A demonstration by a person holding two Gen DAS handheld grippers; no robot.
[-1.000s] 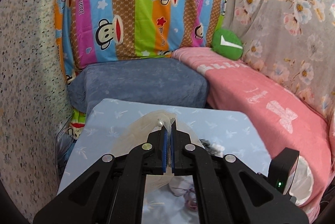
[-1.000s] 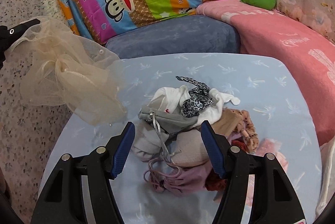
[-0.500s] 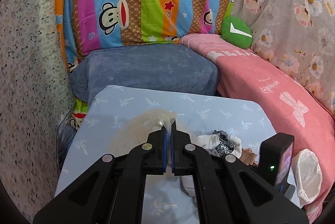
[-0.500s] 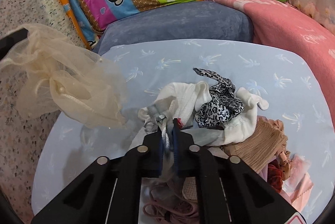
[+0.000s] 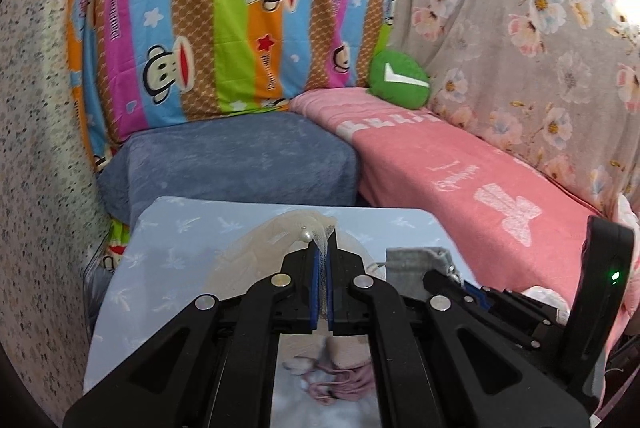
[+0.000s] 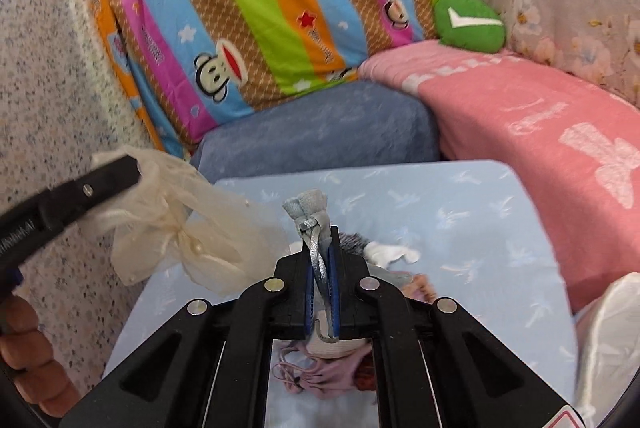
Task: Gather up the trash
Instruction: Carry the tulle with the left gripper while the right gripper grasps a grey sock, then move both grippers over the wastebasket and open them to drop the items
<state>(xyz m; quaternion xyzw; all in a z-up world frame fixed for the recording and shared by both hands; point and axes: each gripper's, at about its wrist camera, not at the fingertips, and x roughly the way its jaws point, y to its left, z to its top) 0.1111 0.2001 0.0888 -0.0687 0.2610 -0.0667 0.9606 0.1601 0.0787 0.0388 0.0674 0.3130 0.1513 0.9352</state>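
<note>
Right gripper (image 6: pixel 321 260) pinches a grey drawstring pouch (image 6: pixel 310 208) by its neck, lifted above the clothing pile (image 6: pixel 320 368) on the blue table (image 6: pixel 480 228). Left gripper (image 5: pixel 320 260) clamps a cream mesh bag (image 6: pixel 192 232), hanging beside it.

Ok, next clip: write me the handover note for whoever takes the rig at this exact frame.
Left claw: shut on the cream mesh pouch, held up over the table's left edge.
Right claw: shut on the grey drawstring pouch, pinched at its silver ribbon, raised above the pile.
Remaining pile of pink and mixed fabric items sits on the light blue table, below both claws.
Done: two pouches picked up.
Left: deposit both, no bin is in view, then clear the rest of the pile.
</note>
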